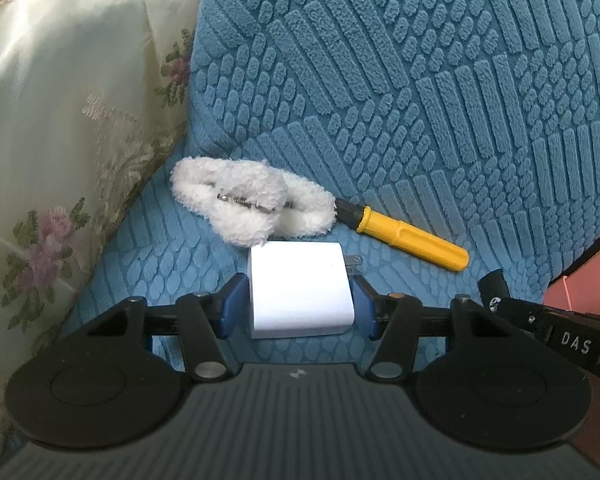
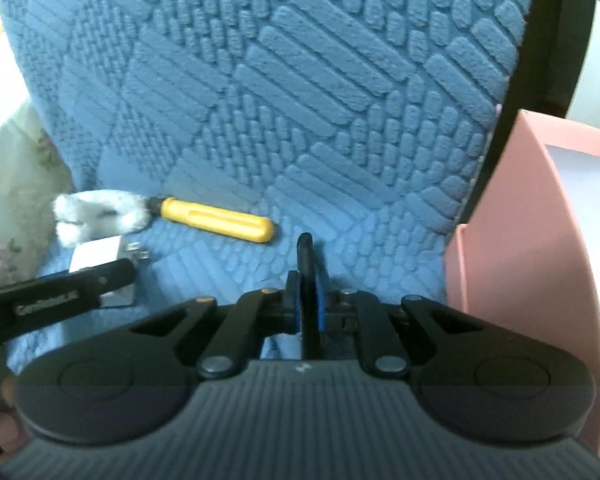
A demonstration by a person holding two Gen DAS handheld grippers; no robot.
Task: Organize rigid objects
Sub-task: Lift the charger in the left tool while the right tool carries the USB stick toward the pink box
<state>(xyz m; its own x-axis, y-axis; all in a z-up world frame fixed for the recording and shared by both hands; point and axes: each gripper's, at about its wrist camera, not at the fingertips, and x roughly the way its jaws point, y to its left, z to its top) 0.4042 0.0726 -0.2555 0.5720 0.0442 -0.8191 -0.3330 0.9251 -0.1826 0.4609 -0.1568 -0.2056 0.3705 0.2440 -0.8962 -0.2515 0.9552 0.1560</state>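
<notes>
A white plug-in charger (image 1: 300, 292) lies on the blue textured cushion (image 1: 420, 100), its metal prongs pointing right. My left gripper (image 1: 300, 306) is shut on it, a blue pad pressed against each side. Just beyond lies a yellow-handled screwdriver (image 1: 412, 244), its shaft running through a white fluffy band (image 1: 244, 204). In the right wrist view my right gripper (image 2: 306, 300) is shut on a thin black object (image 2: 305, 256) that sticks up past the pads. The screwdriver (image 2: 216, 220) and the charger (image 2: 96, 258) sit to its left.
A pink box (image 2: 540, 248) with an open top stands at the cushion's right edge. Pale floral fabric (image 1: 60, 140) drapes along the cushion's left side. A dark frame (image 2: 548, 40) runs up behind the cushion on the right.
</notes>
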